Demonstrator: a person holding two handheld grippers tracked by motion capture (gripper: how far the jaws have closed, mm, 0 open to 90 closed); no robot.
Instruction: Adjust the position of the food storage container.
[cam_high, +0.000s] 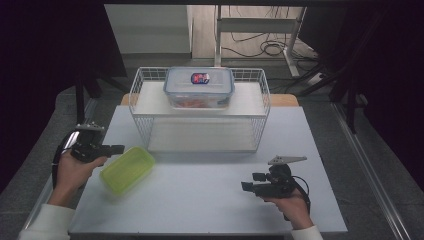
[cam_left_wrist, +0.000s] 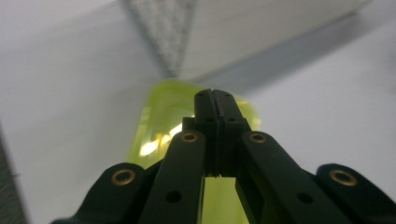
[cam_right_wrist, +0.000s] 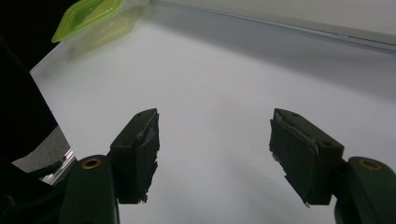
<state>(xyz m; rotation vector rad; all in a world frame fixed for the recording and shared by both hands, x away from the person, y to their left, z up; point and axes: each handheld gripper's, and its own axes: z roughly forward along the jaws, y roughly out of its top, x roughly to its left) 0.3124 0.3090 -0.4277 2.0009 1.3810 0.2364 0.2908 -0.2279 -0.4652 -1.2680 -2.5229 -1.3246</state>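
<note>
The green box (cam_high: 127, 169) lay lidded on the counter (cam_high: 210, 195) in the high view, near its left edge and just in front of the wire basket (cam_high: 200, 107), free of any grip. The left hand-held gripper (cam_high: 114, 148) hovered just beside the box's near-left corner, pointing at it, apparently set to nudge or reach for it. The right hand-held gripper (cam_high: 248, 182) rested low on the counter, well apart from the box, likely waiting. A clear box (cam_high: 199, 88) sat on the basket's upper shelf.

In the left gripper view, the left hand-held gripper (cam_left_wrist: 215, 95) had its jaws pressed together with nothing between them, the green box (cam_left_wrist: 156, 126) right behind the tips.

In the right gripper view, the right hand-held gripper (cam_right_wrist: 215, 135) stood wide open and empty over bare counter (cam_right_wrist: 224, 70), the green box (cam_right_wrist: 91, 18) far off.
</note>
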